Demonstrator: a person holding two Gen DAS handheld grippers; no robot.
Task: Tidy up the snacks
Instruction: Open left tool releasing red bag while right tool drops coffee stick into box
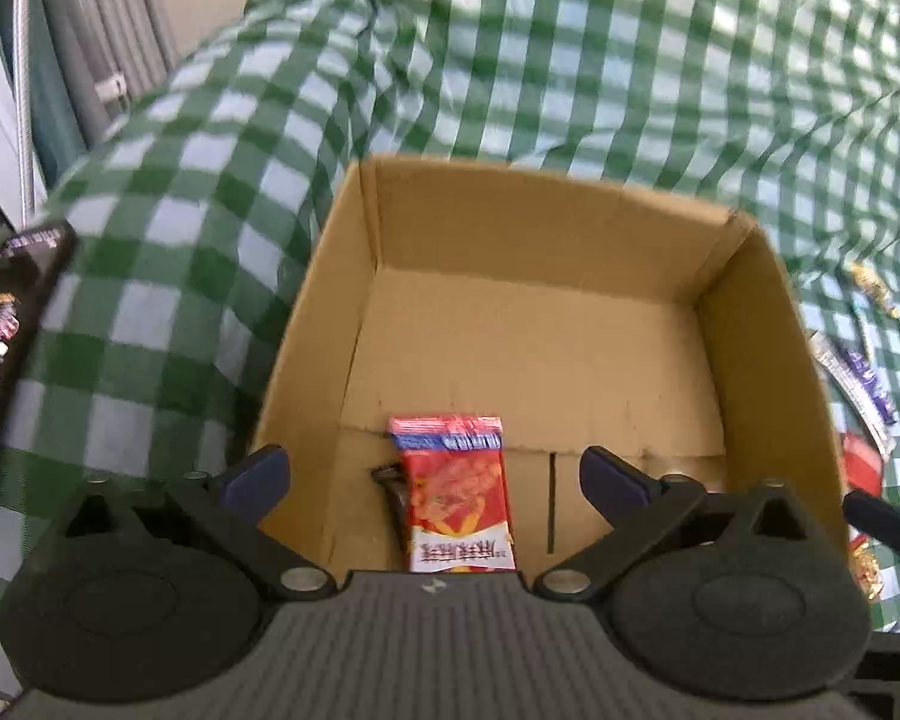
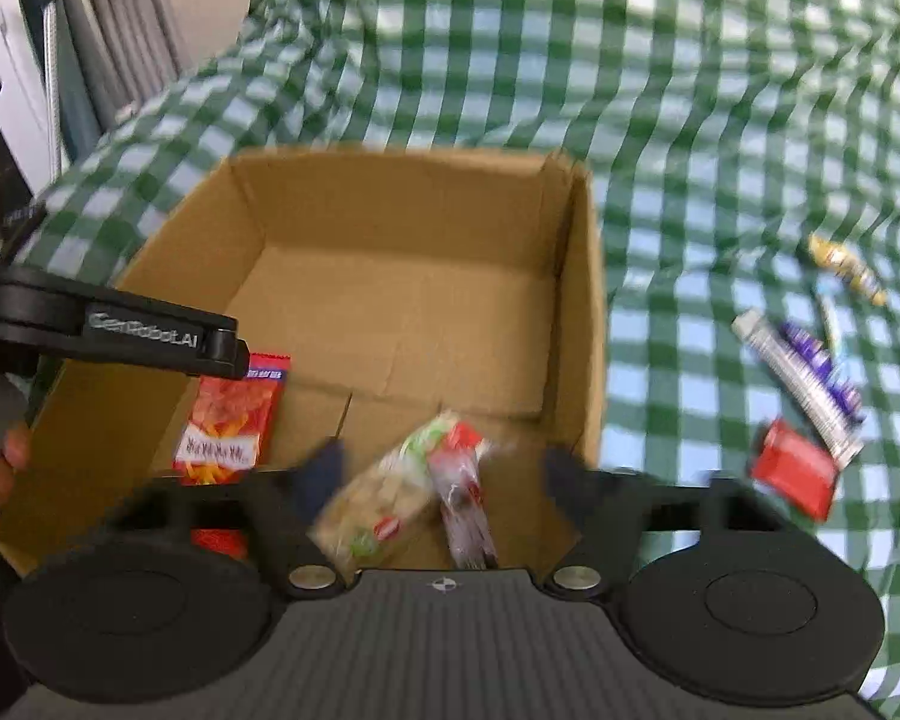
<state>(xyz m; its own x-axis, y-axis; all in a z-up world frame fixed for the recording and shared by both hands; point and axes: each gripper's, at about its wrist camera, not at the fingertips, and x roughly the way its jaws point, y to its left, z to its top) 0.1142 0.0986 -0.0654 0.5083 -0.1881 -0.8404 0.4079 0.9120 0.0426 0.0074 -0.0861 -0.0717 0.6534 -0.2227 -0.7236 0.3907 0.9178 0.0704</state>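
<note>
An open cardboard box point(image 1: 540, 228) point(image 2: 576, 300) stands on the green checked cloth. A red snack packet point(image 1: 459, 492) point(image 2: 228, 420) lies on the box floor, with a dark wrapper point(image 1: 393, 495) beside it. My left gripper point(image 1: 432, 471) is open above the packet, holding nothing. My right gripper point(image 2: 441, 474) is open over the box's near right corner. A pale packet with green and red print point(image 2: 384, 498) and a clear red-tipped wrapper point(image 2: 465, 504) lie blurred between its fingers; whether they touch the box floor I cannot tell.
To the right of the box on the cloth lie a purple and white bar point(image 2: 804, 378) point(image 1: 858, 396), a red packet point(image 2: 795, 468), and a yellow wrapped candy point(image 2: 846, 267) point(image 1: 870, 288). A remote control point(image 1: 0, 354) lies left of the box. Grey curtains point(image 2: 108, 18) hang at back left.
</note>
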